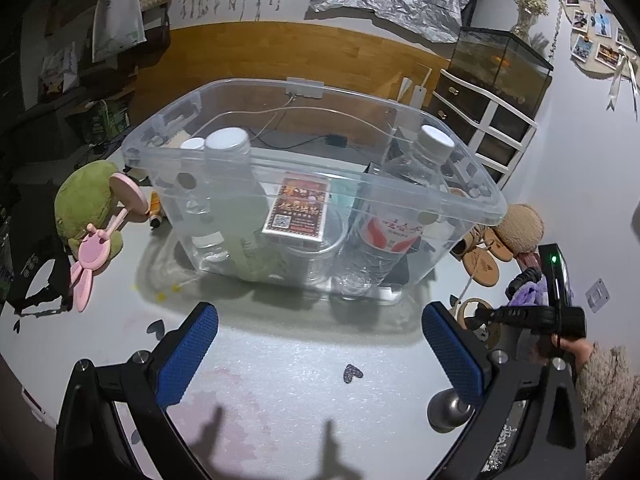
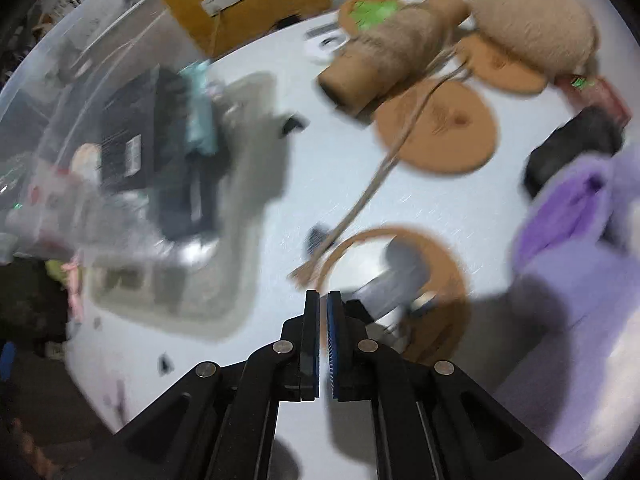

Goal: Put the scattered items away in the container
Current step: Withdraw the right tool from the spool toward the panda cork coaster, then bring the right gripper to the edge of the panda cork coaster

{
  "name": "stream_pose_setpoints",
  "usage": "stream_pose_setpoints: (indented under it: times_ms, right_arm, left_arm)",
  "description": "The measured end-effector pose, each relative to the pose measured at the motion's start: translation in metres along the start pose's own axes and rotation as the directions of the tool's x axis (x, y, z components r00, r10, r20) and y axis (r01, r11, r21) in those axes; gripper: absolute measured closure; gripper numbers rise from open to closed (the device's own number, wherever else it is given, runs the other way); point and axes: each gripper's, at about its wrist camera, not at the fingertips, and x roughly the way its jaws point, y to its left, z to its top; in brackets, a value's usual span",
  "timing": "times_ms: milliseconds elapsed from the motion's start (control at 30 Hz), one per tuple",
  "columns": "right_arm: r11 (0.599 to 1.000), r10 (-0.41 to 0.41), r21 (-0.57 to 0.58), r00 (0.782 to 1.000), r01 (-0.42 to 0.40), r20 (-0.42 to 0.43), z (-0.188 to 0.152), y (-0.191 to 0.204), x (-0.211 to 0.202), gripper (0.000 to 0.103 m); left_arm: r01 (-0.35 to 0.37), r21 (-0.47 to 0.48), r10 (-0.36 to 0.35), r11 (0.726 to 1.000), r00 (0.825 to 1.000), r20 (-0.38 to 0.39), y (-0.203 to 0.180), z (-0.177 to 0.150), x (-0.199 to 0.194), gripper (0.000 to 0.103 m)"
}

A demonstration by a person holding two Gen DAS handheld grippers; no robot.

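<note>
A clear plastic storage bin (image 1: pixel 460 200) stands in the middle of the pale tabletop (image 1: pixel 280 360), open at the top. Inside it, at the left end, a tall bottle of cloudy greenish liquid with a white cap (image 1: pixel 236 184) stands upright beside a smaller clear bottle with a white cap (image 1: pixel 196 184). A red and gold printed card box (image 1: pixel 298 208) leans in the middle, with a round clear tub (image 1: pixel 312 256) below it. At the right end a clear water bottle with a red and white label (image 1: pixel 384 228) stands tilted; a black box with a barcode label (image 2: pixel 128 148) and a teal packet (image 2: pixel 198 112) lie behind it.

Outside the bin, a green plush toy (image 1: pixel 86 200) and a pink rabbit-shaped stand (image 1: pixel 96 248) lie to its left. To its right lie a spool of tan twine (image 2: pixel 388 52), round tan cork coasters (image 2: pixel 440 128), a beige fuzzy ball (image 2: pixel 532 20) and a purple plush (image 2: pixel 580 208).

The left gripper (image 1: pixel 320 356) hangs above bare tabletop in front of the bin, its blue pads wide apart and empty. The right gripper (image 2: pixel 323 300) has its pads pressed together on nothing, near a tan ring (image 2: pixel 452 264).
</note>
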Motion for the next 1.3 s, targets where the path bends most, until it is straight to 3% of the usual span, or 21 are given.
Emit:
stream_pose_setpoints:
  times_ms: [200, 367, 567, 733, 1000, 1300]
  right_arm:
    - [0.988, -0.147, 0.056, 0.989, 0.146, 0.012, 0.027, -0.046, 0.009, 0.099]
    - [0.987, -0.15, 0.06, 0.989, 0.15, -0.009, 0.021, -0.054, 0.01, 0.099]
    - [0.998, -0.055, 0.015, 0.995, 0.056, -0.08, -0.016, -0.014, 0.017, 0.099]
    - [0.997, 0.01, -0.07, 0.987, -0.021, -0.16, -0.042, 0.035, 0.03, 0.099]
    - [0.966, -0.018, -0.259, 0.991, -0.018, -0.135, -0.06, 0.106, 0.046, 0.099]
    - [0.929, 0.0, -0.367, 0.99, -0.051, -0.139, -0.072, 0.163, 0.06, 0.099]
  left_arm:
    - [-0.017, -0.014, 0.017, 1.0, 1.0, -0.009, 0.009, -0.003, -0.001, 0.001]
    - [-0.018, -0.013, 0.018, 1.0, 1.0, -0.014, 0.014, -0.004, 0.001, 0.001]
    - [-0.013, -0.005, 0.013, 1.0, 0.999, -0.03, 0.018, -0.007, 0.006, 0.001]
    - [-0.012, 0.001, 0.012, 1.0, 0.999, -0.035, 0.028, -0.013, 0.008, 0.001]
    - [-0.017, 0.028, 0.019, 0.999, 0.998, -0.062, 0.05, -0.028, 0.021, 0.001]
    - [-0.013, 0.105, 0.031, 0.994, 0.985, -0.167, 0.075, -0.047, 0.072, 0.001]
